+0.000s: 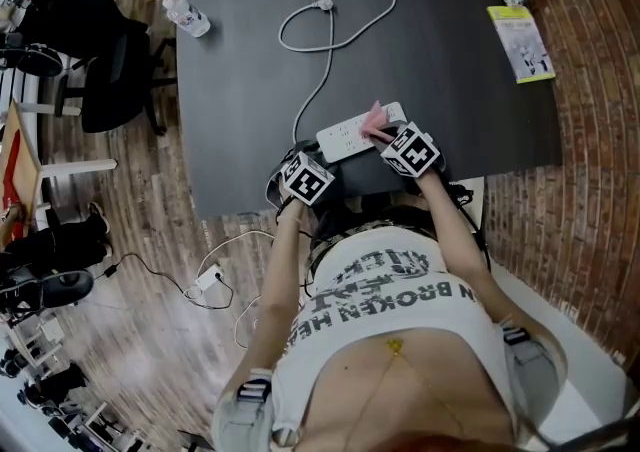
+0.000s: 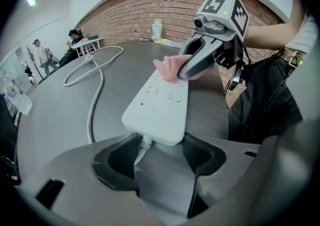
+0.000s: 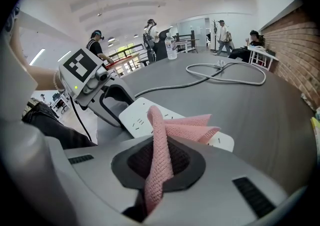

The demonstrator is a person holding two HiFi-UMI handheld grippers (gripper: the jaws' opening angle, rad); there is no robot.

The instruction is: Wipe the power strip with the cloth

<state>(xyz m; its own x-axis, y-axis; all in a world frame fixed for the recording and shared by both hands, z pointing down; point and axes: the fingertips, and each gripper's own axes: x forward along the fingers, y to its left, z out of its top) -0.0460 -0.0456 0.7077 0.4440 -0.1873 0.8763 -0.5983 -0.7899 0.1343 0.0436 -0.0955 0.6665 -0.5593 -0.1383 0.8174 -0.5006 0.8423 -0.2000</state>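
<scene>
Matte black, the broad rounded table (image 1: 450, 70) runs bare to the right of the smooth white oblong plastic power strip (image 1: 345, 138), which lies slantwise near the near edge, about midway along it. Its white rubbery cord (image 1: 330, 50) loops in a loose curl towards the far edge. The left gripper (image 2: 160, 152) has its jaws spread and clamps nothing; the strip's cord end sits right at their tips. The right gripper (image 3: 159, 167) is clenched on a pink, coarse-knit folded cloth (image 3: 170, 130), whose free folds drape on the strip's other end. A clear plastic water bottle (image 1: 186, 16) lies by the far left corner, and a yellow-edged flat card (image 1: 520, 42) lies near the far right edge.
</scene>
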